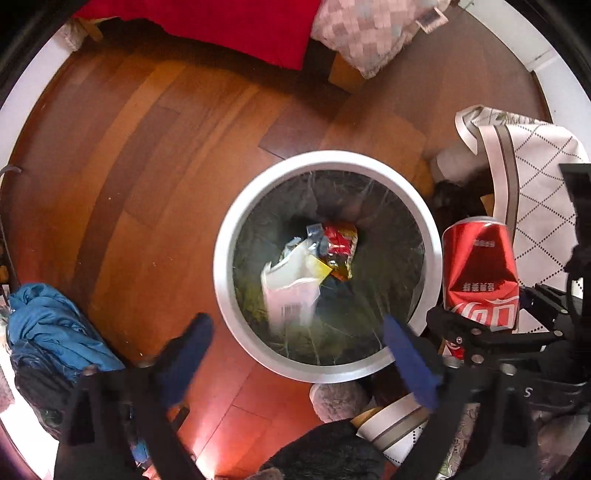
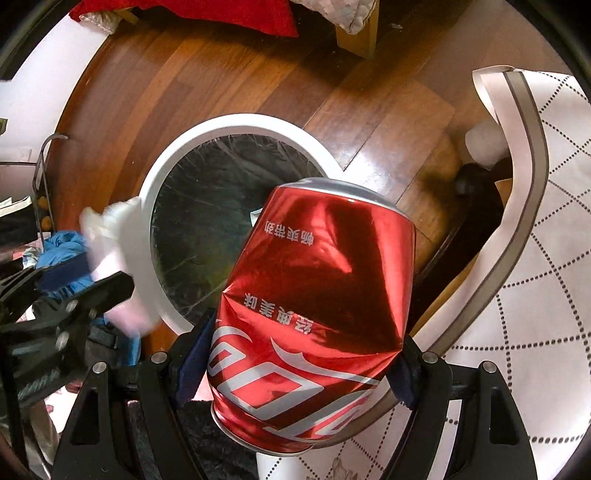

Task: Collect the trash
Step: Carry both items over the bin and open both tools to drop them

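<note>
**Crushed can held at the bin's edge as wrappers lie inside**

Two hand-held grippers hang over a round white waste bin [image 1: 325, 266] standing on a dark wooden floor [image 1: 147, 184]. The left gripper [image 1: 295, 350] points down into the bin's mouth, its blue-padded fingers [image 1: 410, 362] spread wide with nothing between them. Below them, inside the clear-lined bin, lie a white wrapper with a barcode [image 1: 291, 288] and a red and yellow snack packet [image 1: 341, 247], touching one another near the bottom.

The right gripper [image 2: 295, 369] pinches a dented red soda can [image 2: 314, 314] between its fingers, the pads pressed on the can's lower sides. The can stands tilted, its silver rim towards the bin, and covers part of the bin's near right rim in the right wrist view. In that view a pale blurred piece [image 2: 114, 258] shows beside the bin's left rim, close to the left gripper; what it is cannot be told.

Around the bin: a white cloth with dotted diamond lines [image 1: 535, 206] to the right, a blue bundle of fabric [image 1: 51, 328] to the left, a red cloth [image 1: 221, 29] and a pink checked cushion [image 1: 373, 33] at the far side.
</note>
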Tool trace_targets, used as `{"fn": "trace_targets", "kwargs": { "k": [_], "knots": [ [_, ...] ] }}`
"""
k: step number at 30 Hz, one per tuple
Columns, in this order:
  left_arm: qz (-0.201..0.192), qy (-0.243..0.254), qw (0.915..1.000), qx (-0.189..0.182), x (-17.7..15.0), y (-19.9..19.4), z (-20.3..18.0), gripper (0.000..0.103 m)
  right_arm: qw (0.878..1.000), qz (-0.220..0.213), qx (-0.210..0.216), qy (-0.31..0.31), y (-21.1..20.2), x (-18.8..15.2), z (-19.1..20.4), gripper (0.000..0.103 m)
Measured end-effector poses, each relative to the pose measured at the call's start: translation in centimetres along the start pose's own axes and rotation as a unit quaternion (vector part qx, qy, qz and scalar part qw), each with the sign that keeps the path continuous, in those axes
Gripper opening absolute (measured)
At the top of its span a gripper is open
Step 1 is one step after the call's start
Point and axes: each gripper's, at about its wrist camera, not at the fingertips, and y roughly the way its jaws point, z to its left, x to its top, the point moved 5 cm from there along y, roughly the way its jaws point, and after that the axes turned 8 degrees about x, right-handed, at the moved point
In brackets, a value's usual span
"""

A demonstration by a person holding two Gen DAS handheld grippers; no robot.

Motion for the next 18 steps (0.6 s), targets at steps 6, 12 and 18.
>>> {"fn": "trace_targets", "kwargs": {
  "k": [6, 12, 18],
  "knots": [
    [-0.027, -0.013, 0.9993, 0.02, -0.6, -1.7, 1.2, 0.097, 1.0, 0.001, 0.001, 0.004, -0.1, 0.1, 0.2, 0.102],
    [-0.059, -0.032, 0.9969, 0.041, -2.0, -4.3, 2.1, 0.099, 0.999, -0.033, -0.002, 0.011, -3.0, -1.0, 0.4, 0.103],
    [-0.09, -0.036, 0.9941, 0.047, -4.1, -7.8, 1.9, 0.099, 0.997, -0.075, -0.02, 0.0, -7.3, -3.7, 1.1, 0.103]
  ]
}}
